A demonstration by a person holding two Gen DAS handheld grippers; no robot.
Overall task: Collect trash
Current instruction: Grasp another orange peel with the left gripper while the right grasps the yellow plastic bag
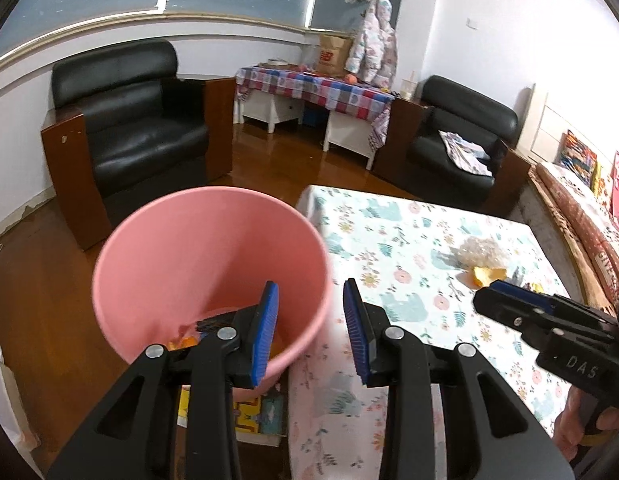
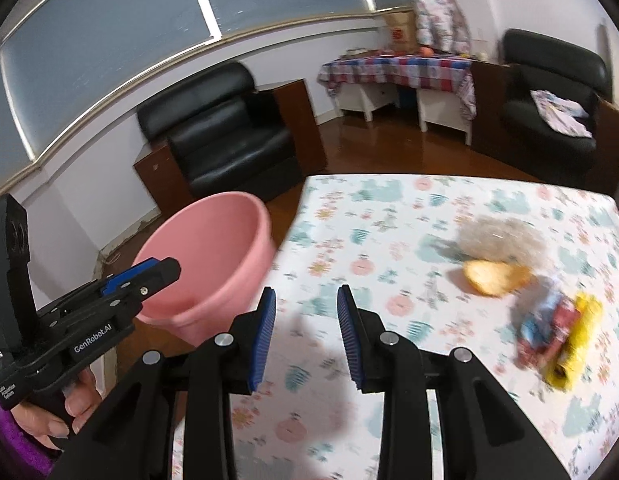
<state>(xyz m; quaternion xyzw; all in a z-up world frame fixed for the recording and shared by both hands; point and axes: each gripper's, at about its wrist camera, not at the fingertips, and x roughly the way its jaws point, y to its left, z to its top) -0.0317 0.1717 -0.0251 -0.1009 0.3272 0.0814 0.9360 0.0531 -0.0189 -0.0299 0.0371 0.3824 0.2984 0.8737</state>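
A pink bucket (image 1: 213, 256) stands on the floor at the table's left edge, with some orange scraps at its bottom (image 1: 183, 340). My left gripper (image 1: 309, 334) is open and empty, over the bucket's right rim. My right gripper (image 2: 305, 334) is open and empty above the flowered tablecloth (image 2: 389, 240). On the table lie a crumpled clear plastic wad (image 2: 501, 236), an orange peel (image 2: 493, 276), a colourful wrapper (image 2: 545, 328) and a yellow wrapper (image 2: 577, 344). The peel (image 1: 487, 274) and the plastic wad (image 1: 483, 252) also show in the left wrist view.
Two black armchairs (image 1: 133, 120) (image 1: 457, 140) and a low table with a checked cloth (image 1: 313, 88) stand along the far wall. A bed (image 1: 581, 200) lies right of the table. Books (image 1: 253, 416) lie on the wooden floor under the bucket.
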